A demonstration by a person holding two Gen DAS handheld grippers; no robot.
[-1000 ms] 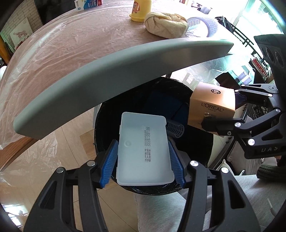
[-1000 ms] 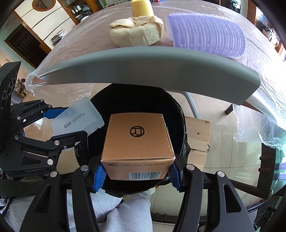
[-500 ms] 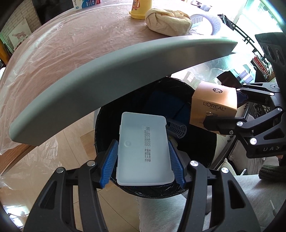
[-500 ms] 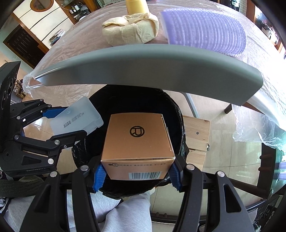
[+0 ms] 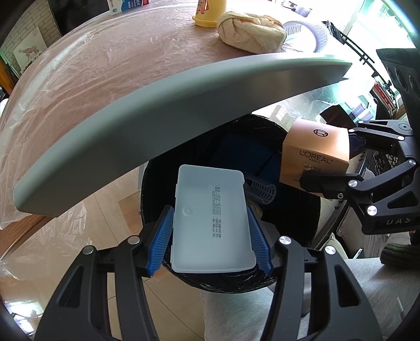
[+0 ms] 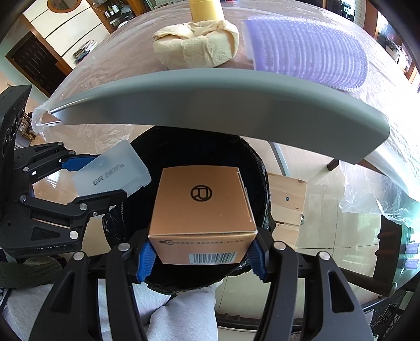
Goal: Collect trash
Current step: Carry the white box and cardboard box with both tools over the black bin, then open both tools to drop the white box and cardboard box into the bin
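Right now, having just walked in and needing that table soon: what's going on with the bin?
A person holds a gripper in each hand over the open black bin, its grey lid up. The left gripper is clamped on a white plastic case; the right gripper is clamped on a tan L'Oreal box. Both items hang above the bin's mouth, not yet dropped. A crumpled paper wad, a purple roller and a yellow cup remain on the table.
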